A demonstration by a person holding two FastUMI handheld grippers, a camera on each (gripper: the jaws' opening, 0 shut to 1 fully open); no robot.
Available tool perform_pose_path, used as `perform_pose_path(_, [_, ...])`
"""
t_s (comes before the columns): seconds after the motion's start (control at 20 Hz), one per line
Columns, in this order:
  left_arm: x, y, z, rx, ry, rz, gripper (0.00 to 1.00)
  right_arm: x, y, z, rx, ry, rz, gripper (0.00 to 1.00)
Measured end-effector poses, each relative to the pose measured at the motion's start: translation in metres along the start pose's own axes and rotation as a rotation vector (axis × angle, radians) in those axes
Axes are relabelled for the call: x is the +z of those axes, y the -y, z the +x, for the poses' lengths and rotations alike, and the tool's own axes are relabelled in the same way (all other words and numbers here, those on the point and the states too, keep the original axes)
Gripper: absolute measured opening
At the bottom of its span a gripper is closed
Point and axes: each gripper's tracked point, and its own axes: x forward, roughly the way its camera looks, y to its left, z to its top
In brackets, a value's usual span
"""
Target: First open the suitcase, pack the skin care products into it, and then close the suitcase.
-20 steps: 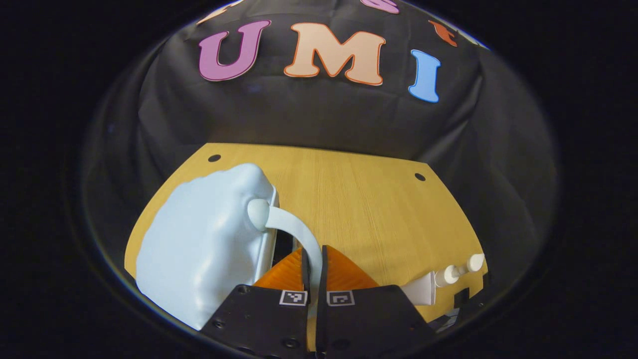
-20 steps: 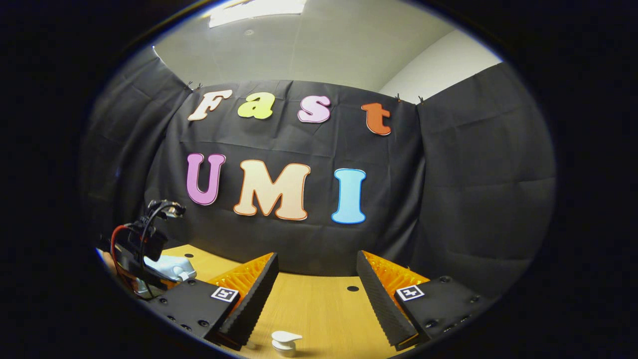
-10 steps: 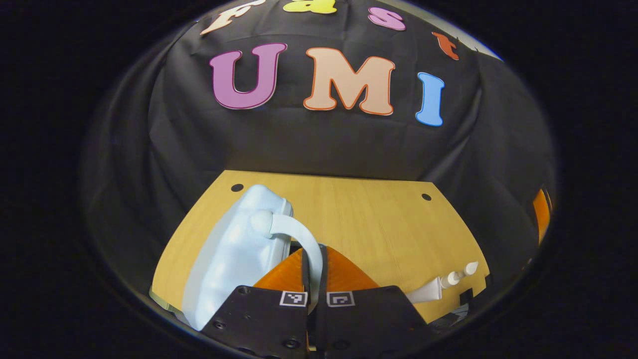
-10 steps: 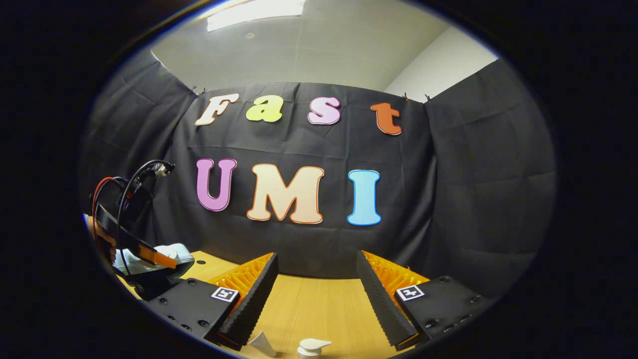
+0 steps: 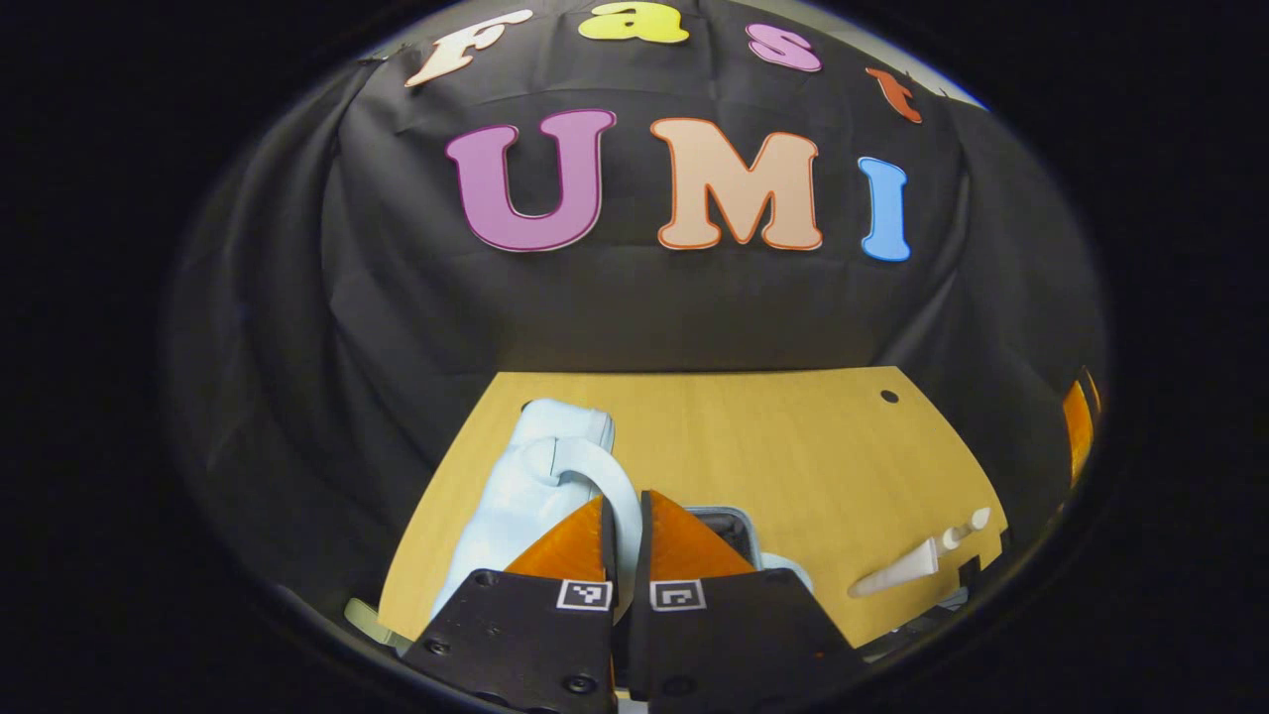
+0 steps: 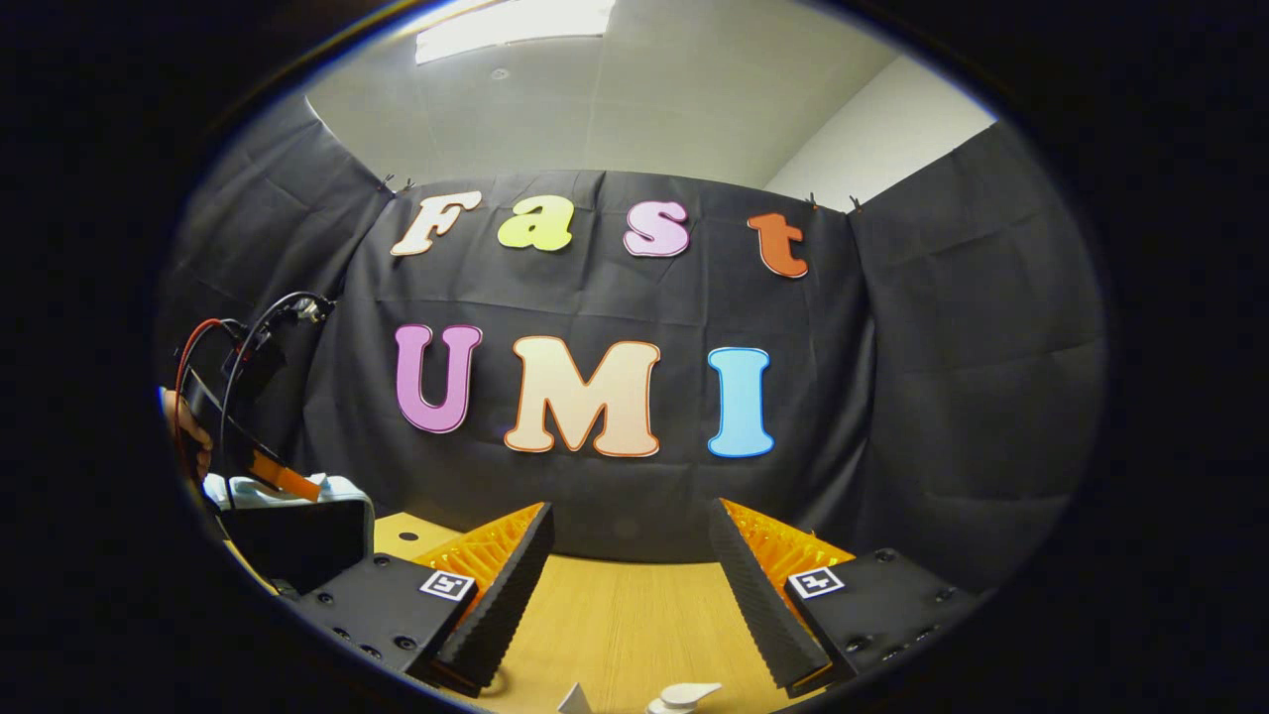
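Note:
My left gripper (image 5: 625,508) is shut on the curved white handle (image 5: 607,474) of the pale blue suitcase. Its lid (image 5: 525,486) stands raised and shows nearly edge-on. Behind my fingers I see the rim of the open base (image 5: 732,521) with a dark inside. A white pump bottle (image 5: 917,560) lies on the table at the right. In the right gripper view my right gripper (image 6: 630,531) is open with nothing between its fingers. A white pump head (image 6: 686,694) lies below it. The lifted lid (image 6: 297,535) and the left gripper (image 6: 263,461) are at the far left.
The wooden table (image 5: 773,446) has a small hole (image 5: 889,396) near its far right corner. An orange finger of the right gripper (image 5: 1076,426) shows at the right edge. A hand (image 6: 188,436) and cables hold the left gripper. A white pointed tip (image 6: 573,699) lies beside the pump head.
The left gripper has pulled the handle up and the lid has swung from lying flat to standing nearly upright, baring the base. The right gripper has stayed open and shifted slightly.

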Motion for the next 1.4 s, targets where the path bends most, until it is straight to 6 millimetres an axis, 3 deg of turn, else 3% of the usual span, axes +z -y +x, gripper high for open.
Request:
perform_pose_path(0.35, [0.004, -0.077, 0.003, 0.076, 0.009, 0.028, 0.00, 0.003, -0.044, 0.003, 0.018, 0.002, 0.008, 0.99])
perform_pose_path(0.55, [0.003, -0.121, 0.016, 0.133, 0.010, 0.039, 0.00, 0.009, -0.063, 0.005, 0.028, 0.017, 0.002, 1.00])
perform_pose_path(0.75, [-0.012, -0.162, 0.027, 0.191, -0.027, 0.043, 0.00, 0.007, -0.071, 0.007, 0.025, 0.012, -0.004, 0.96])
perform_pose_path(1.0, [-0.020, -0.207, 0.040, 0.252, -0.031, 0.045, 0.00, -0.001, -0.078, 0.009, 0.022, -0.010, -0.021, 1.00])
perform_pose_path(1.25, [-0.048, -0.252, 0.058, 0.276, -0.087, -0.017, 0.00, -0.003, -0.084, 0.011, 0.009, -0.022, -0.043, 0.99])
perform_pose_path(1.4, [-0.081, -0.269, 0.073, 0.278, -0.139, -0.102, 0.00, -0.003, -0.089, 0.015, 0.007, -0.026, -0.054, 0.99])
